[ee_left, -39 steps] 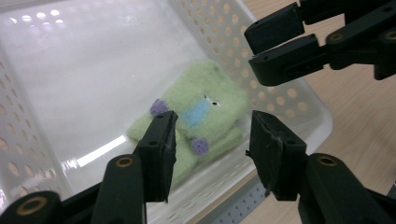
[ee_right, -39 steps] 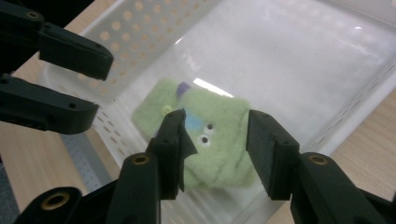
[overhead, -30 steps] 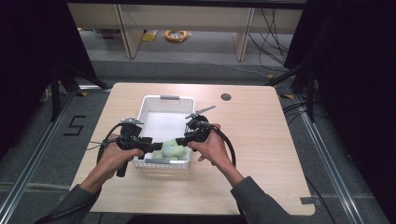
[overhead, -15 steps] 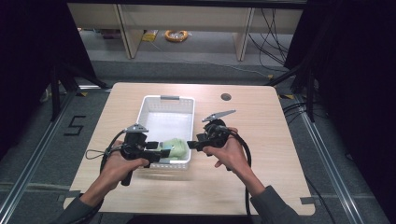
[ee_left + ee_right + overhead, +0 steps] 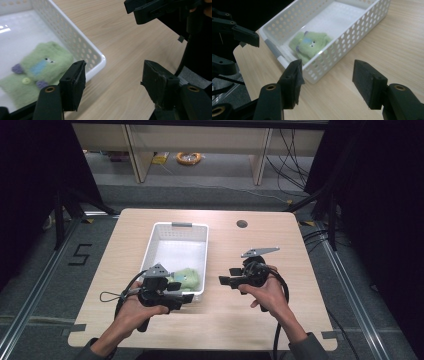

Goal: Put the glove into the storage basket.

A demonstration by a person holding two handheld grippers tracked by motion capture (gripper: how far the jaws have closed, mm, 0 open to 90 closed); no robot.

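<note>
Bench [image 5: 240, 265]: basket [image 5: 165, 242] sits near its left-centre. Toy [image 5: 186, 278] lies inside the basket's near end. Your left gripper [image 5: 112, 82] hangs spread beside the basket's near corner; right gripper [image 5: 327, 82] is spread, empty. Swing inward and you risk knocking that corner.

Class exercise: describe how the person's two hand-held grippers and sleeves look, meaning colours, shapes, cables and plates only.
Both are black two-jaw tools. The left gripper and the right gripper each carry a grey three-cornered plate on top and trail a black cable. Their jaws end in flat rectangular black pads, with brass-coloured rivets behind them. Grey sleeves show at the wrists.
</note>
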